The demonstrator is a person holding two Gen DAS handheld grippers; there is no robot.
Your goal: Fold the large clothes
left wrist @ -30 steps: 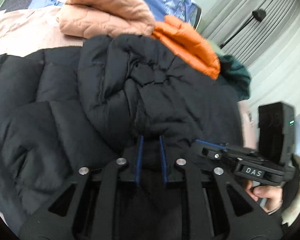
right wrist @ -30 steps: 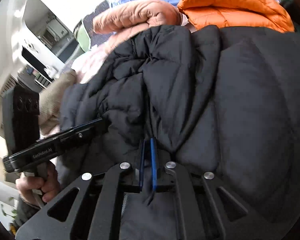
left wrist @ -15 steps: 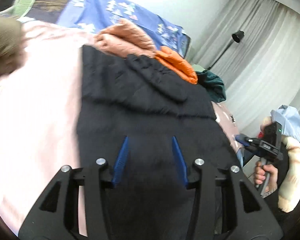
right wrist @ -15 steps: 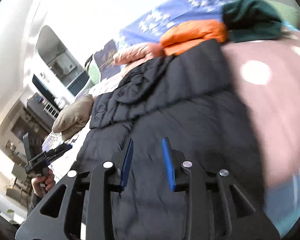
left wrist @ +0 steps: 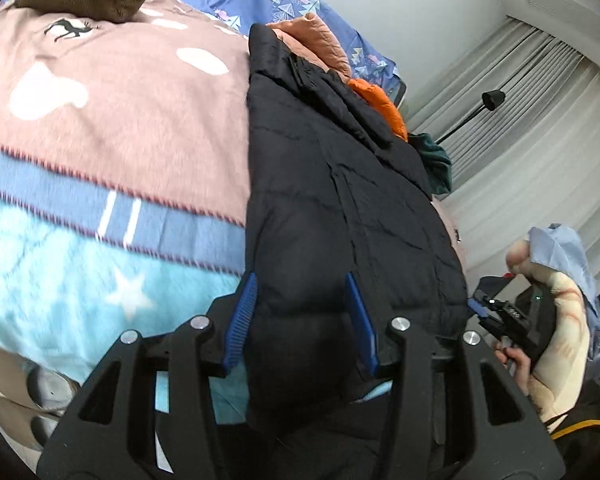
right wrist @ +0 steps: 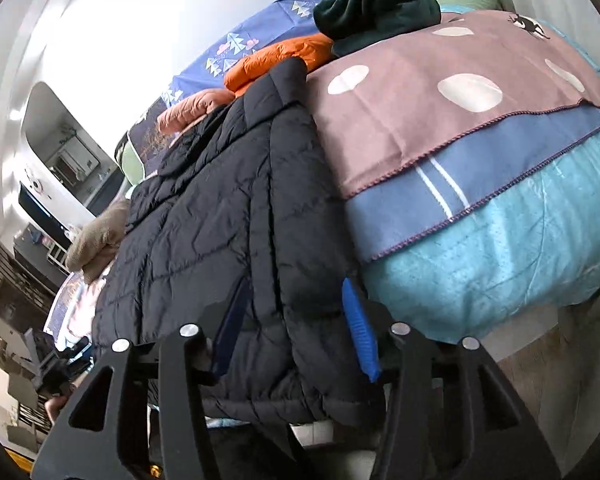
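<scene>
A black quilted puffer jacket [left wrist: 340,208] lies lengthwise on the bed, its hem hanging over the near edge; it also shows in the right wrist view [right wrist: 220,216]. My left gripper [left wrist: 302,318] is open, its blue pads on either side of the jacket's left hem corner without gripping it. My right gripper [right wrist: 292,328] is open, straddling the jacket's right hem edge. The right gripper also shows at the far right of the left wrist view [left wrist: 512,316].
A pink, blue and turquoise blanket [left wrist: 112,132] covers the bed. An orange jacket [right wrist: 280,56], a peach jacket [right wrist: 192,110] and a dark green garment [right wrist: 376,8] are piled at the bed's far end. A beige garment [right wrist: 96,236] lies at the left side.
Both grippers let go of the jacket, opened wide and pulled back from its middle to the hem at the near edge of the bed. The jacket now lies flatter.
</scene>
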